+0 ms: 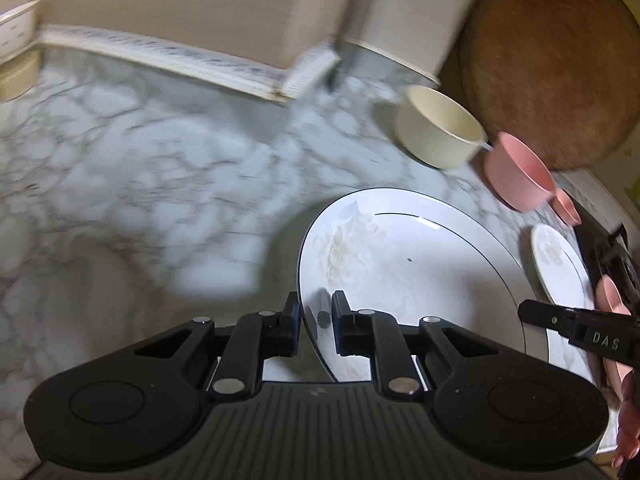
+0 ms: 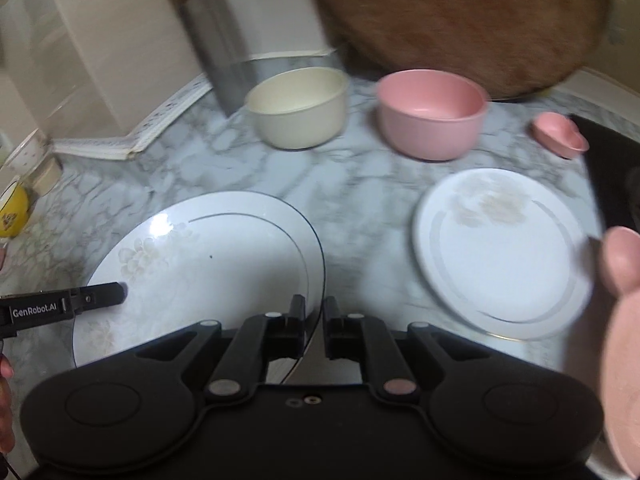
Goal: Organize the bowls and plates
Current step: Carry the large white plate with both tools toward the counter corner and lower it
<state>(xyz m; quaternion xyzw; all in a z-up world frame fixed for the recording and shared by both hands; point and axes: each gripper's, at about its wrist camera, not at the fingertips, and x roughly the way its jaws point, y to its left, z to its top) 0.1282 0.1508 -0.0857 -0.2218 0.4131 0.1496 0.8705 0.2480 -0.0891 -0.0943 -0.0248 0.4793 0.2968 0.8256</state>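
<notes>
A large white plate [image 1: 400, 264] [image 2: 192, 264] with a faint flower print and a thin dark ring is held at two sides. My left gripper [image 1: 316, 320] is shut on its left rim, and my right gripper [image 2: 314, 320] is shut on its right rim. The plate casts a broad shadow on the marble counter [image 1: 140, 168]. A smaller white plate [image 2: 500, 252] [image 1: 560, 264] lies to the right. Behind stand a cream bowl [image 2: 300, 108] [image 1: 440, 128], a pink bowl [image 2: 432, 114] [image 1: 516, 172] and a small pink dish [image 2: 560, 134].
A round brown board [image 1: 552, 64] leans at the back right. A pink plate [image 2: 624, 360] sits at the right edge of the right wrist view, beside a black stove top [image 2: 612, 176]. A yellow cup [image 2: 12, 208] stands far left. The wall corner [image 1: 280, 88] bounds the counter behind.
</notes>
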